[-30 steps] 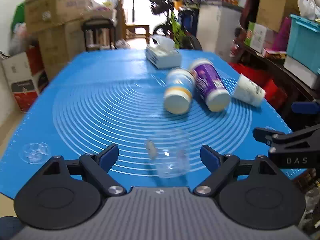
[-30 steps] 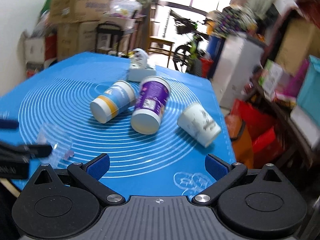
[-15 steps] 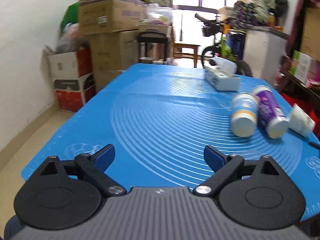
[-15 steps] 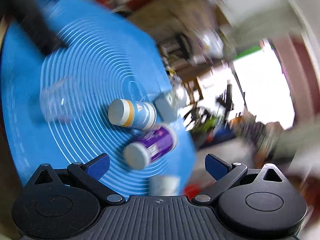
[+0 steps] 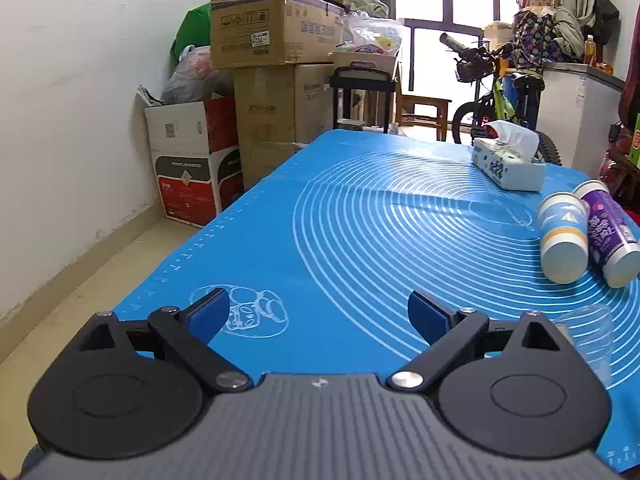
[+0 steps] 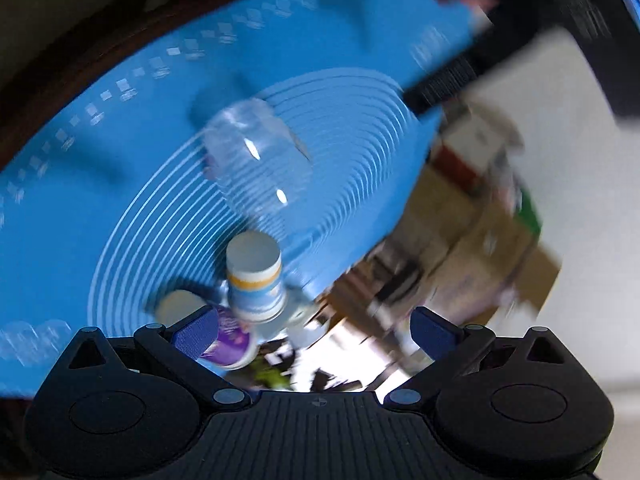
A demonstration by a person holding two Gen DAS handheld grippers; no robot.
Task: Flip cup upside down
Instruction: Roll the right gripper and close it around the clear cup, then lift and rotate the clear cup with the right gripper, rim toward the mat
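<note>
A clear plastic cup [image 5: 588,332] stands on the blue mat [image 5: 360,240], at the lower right of the left wrist view, partly hidden behind the gripper's right arm. My left gripper [image 5: 319,314] is open and empty, to the left of the cup. The right wrist view is rolled almost upside down and blurred; the clear cup [image 6: 256,160] shows there in the upper middle. My right gripper [image 6: 316,330] is open and empty, apart from the cup.
A blue-and-white cup [image 5: 562,238] and a purple cup [image 5: 610,234] lie on their sides at the right of the mat. A tissue box [image 5: 508,164] sits at the back. Cardboard boxes [image 5: 272,80] and a bicycle [image 5: 492,92] stand beyond the table.
My left gripper has swung left, so the clear cup moved from between its fingers to the right edge of view. My right gripper has rolled over strongly, turning its view almost upside down.
</note>
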